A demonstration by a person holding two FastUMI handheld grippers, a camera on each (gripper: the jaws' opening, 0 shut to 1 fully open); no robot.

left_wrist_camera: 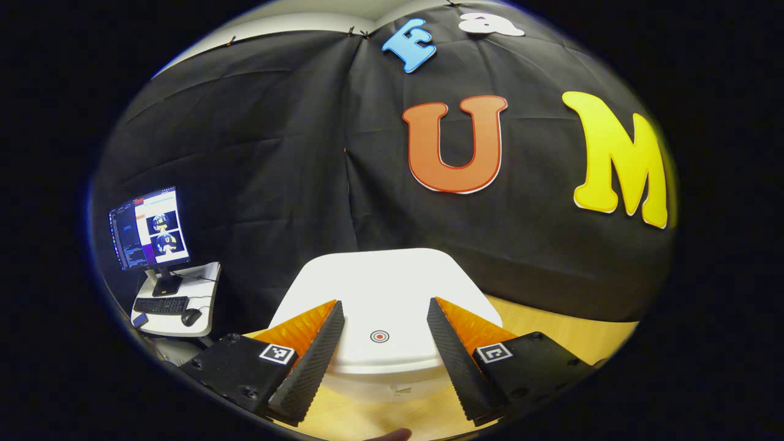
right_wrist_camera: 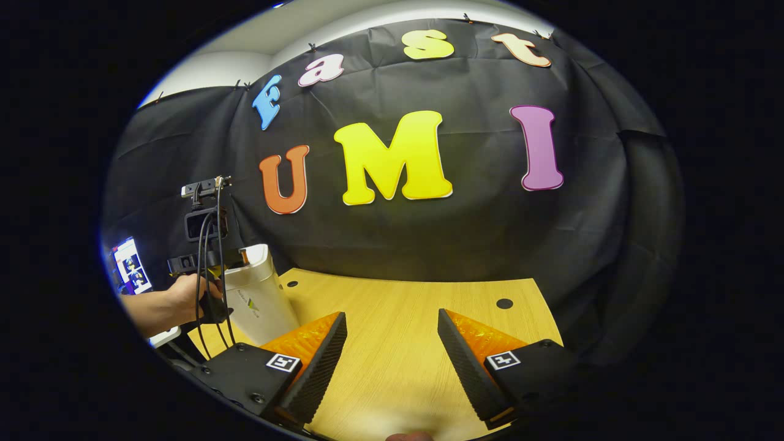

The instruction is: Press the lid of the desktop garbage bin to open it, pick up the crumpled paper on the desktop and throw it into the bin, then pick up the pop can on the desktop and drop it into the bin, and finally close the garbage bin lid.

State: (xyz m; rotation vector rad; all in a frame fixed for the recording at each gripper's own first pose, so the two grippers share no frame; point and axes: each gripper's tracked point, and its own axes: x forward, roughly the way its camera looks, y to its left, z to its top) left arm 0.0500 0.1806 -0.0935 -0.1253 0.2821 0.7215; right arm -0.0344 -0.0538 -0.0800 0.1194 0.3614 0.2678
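Hovering wide open over the closed bin lid [left_wrist_camera: 380, 294], the left gripper [left_wrist_camera: 383, 331] could miss its press mark [left_wrist_camera: 380, 335]; right gripper [right_wrist_camera: 392, 343] waits spread, empty.

We see the garbage bin [left_wrist_camera: 383, 318] in the left gripper view, close in front and from slightly above. It is white, with rounded corners, and it stands upright on the wooden desktop [left_wrist_camera: 551, 324]. Its lid [left_wrist_camera: 380, 288] is closed and lies flat on the top. On the near part of the lid there is a small round red and white target mark [left_wrist_camera: 380, 336]. In the right gripper view we see the same bin [right_wrist_camera: 260, 294] farther away, at the left side of the desktop, near the black cloth wall. From there it looks tall and narrow, with a small logo on its side.
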